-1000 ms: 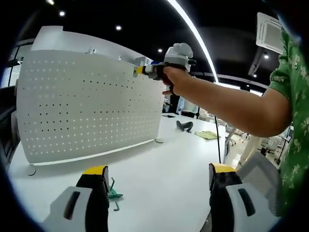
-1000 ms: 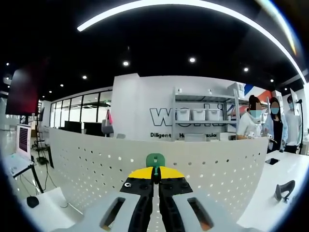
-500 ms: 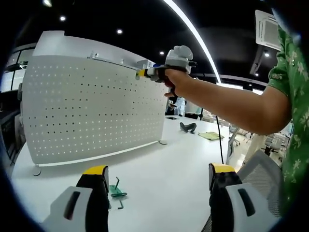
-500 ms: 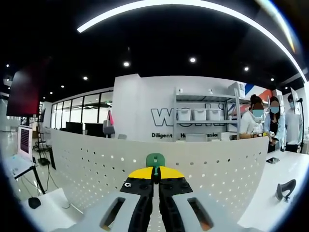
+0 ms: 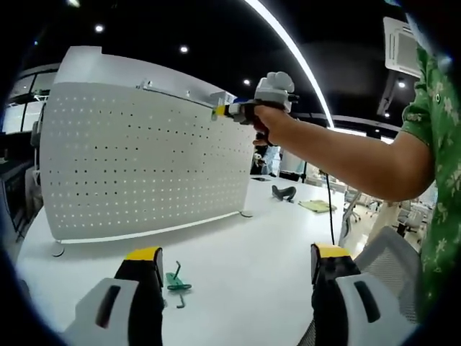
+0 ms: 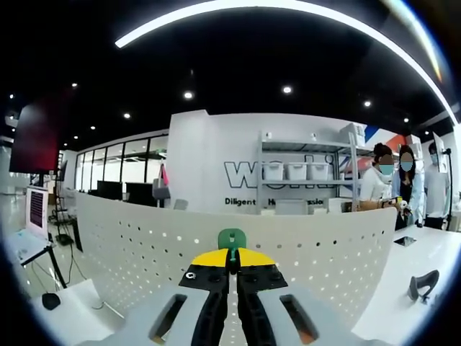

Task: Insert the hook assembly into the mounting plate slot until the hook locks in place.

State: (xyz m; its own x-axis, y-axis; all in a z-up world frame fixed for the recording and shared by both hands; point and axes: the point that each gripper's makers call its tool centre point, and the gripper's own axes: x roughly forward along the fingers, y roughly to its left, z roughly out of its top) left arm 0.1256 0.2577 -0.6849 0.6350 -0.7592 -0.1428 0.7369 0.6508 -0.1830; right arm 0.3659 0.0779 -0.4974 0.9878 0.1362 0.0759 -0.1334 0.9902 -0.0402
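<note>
Right gripper (image 6: 231,268) clamps green hook (image 6: 231,238) against the pegboard (image 6: 144,245)'s top edge.

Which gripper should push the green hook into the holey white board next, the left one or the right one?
The right gripper. Its jaws are shut on the green hook, up at the pegboard's top edge. The left gripper is open, low over the table.

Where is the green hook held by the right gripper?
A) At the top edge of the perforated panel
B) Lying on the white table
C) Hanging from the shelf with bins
A: the right gripper, shut on the green hook, holds it at the perforated panel's top edge.
</note>
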